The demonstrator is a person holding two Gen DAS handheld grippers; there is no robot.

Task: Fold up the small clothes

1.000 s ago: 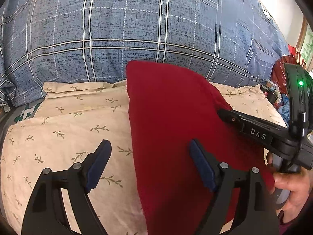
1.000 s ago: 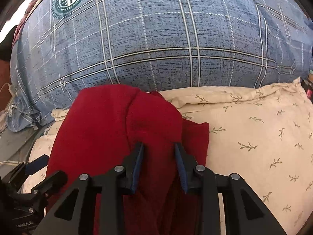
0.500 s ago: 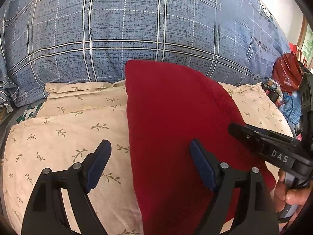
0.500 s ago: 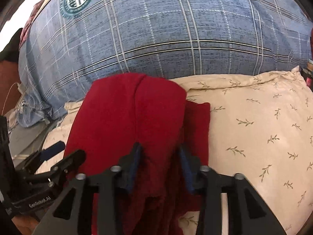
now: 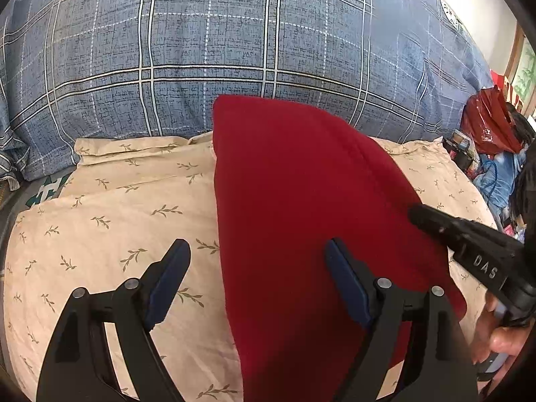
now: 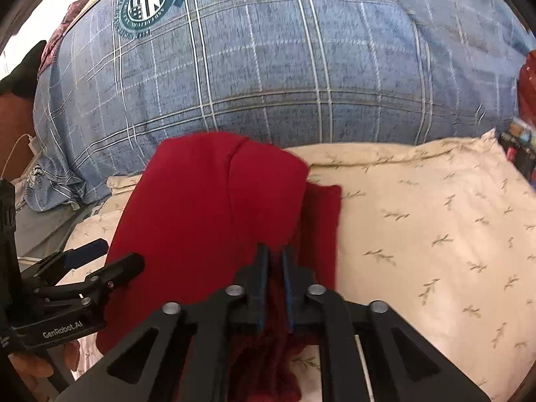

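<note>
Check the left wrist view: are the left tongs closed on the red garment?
No. The left tongs stand wide open, one finger over the floral cream bedding and the other over the red garment, pinching nothing.

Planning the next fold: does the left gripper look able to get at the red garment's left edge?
Probably yes: the left gripper is open, straddling the red garment edge, nothing between.

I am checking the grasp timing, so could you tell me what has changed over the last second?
The right gripper has just been closing and now pinches a fold of the red garment, whose right side has been lifted and bunched up. In the left wrist view it has drawn back toward the lower right. The left gripper stayed open in place, astride the garment's left edge; the floral pillow is unchanged.
</note>
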